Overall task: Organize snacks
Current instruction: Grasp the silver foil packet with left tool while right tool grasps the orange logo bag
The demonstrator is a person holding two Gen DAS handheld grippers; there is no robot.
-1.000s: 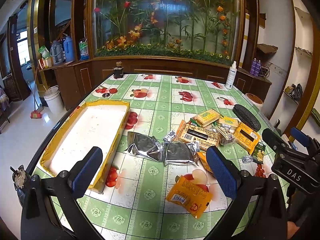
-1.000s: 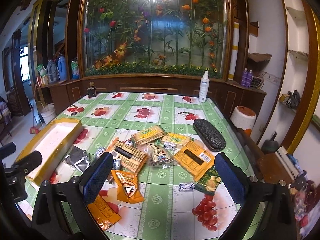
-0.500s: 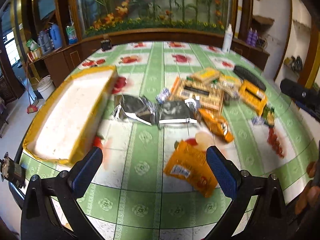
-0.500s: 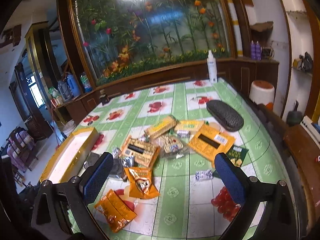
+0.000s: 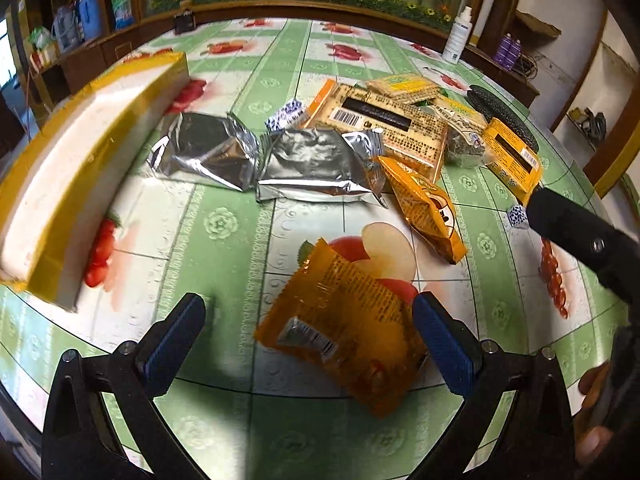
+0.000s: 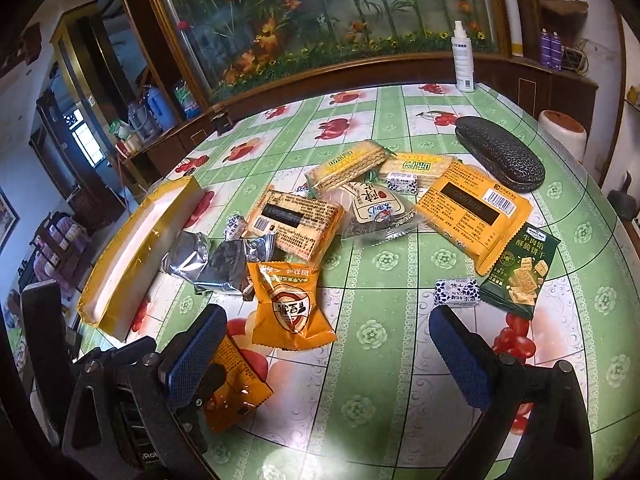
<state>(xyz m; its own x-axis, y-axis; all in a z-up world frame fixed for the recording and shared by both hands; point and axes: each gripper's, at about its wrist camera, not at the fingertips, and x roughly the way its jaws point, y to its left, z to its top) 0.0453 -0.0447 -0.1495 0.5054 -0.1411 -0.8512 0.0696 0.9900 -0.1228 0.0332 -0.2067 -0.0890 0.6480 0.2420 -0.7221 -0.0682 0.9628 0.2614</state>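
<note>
As the left wrist view showed it, we logged the left claw (image 5: 308, 334) spread wide and empty, low over an orange snack packet (image 5: 344, 332) lying on the counter (image 5: 224, 232). Beyond lay two silver pouches (image 5: 280, 160), a second orange packet (image 5: 426, 208), and the yellow-rimmed tray (image 5: 60, 160) at left, holding nothing. In the right wrist view we recorded the right claw (image 6: 324, 354) likewise released, above bare cloth; ahead lay a small blue-white sweet (image 6: 456, 291), a green cracker pack (image 6: 518, 272), and a black case (image 6: 500, 152) farther back.
</note>
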